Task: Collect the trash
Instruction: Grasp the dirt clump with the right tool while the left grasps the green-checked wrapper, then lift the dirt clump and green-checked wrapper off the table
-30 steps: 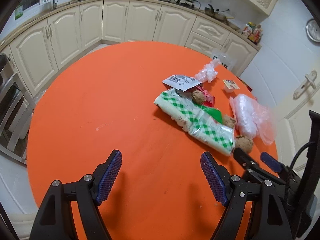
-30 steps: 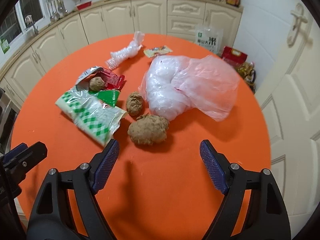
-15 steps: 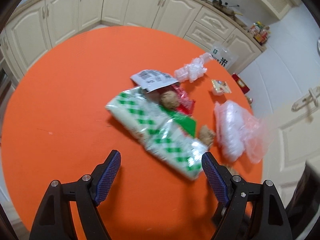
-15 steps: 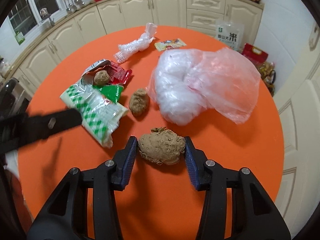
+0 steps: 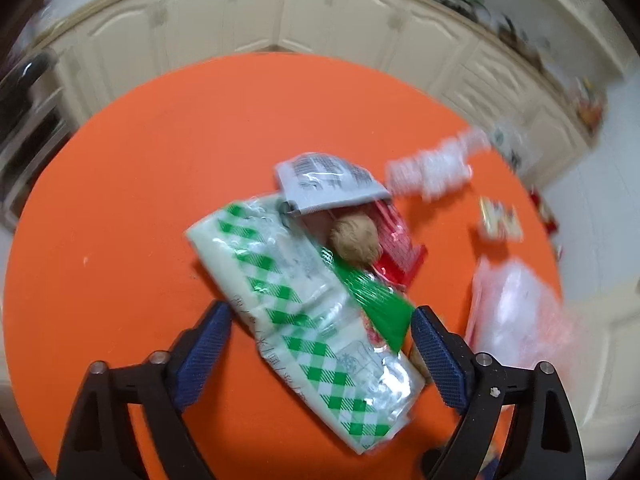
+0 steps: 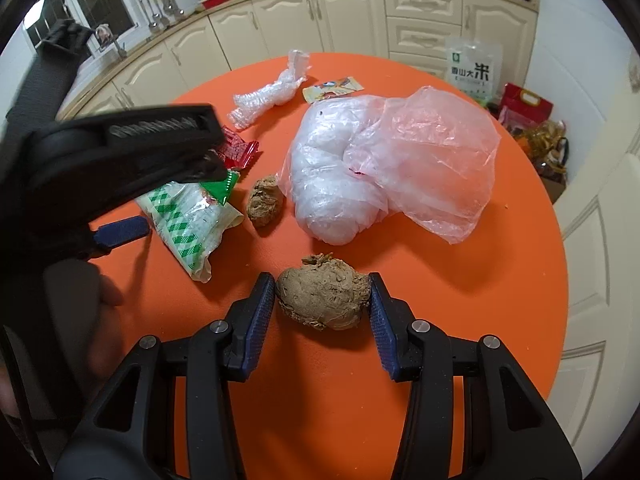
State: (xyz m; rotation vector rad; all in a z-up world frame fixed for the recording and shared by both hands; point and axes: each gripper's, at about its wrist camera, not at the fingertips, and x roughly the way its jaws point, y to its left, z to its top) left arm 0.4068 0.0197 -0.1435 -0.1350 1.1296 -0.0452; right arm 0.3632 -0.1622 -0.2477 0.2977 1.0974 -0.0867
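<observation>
Trash lies on the round orange table. My right gripper is shut on a big brown crumpled lump, held at the table surface. My left gripper is open, its jaws on either side of a green-and-white checked wrapper, which also shows in the right wrist view. A smaller brown lump sits on a red wrapper under a grey-white packet. Another brown lump lies beside a large clear plastic bag.
A crumpled clear plastic roll and a small printed sachet lie at the table's far side. Cream kitchen cabinets ring the table. A rice bag and red boxes stand on the floor at right.
My left gripper has moved forward over the checked wrapper, which now lies between its jaws. My right gripper closed on the big brown lump half a second ago and still holds it.
</observation>
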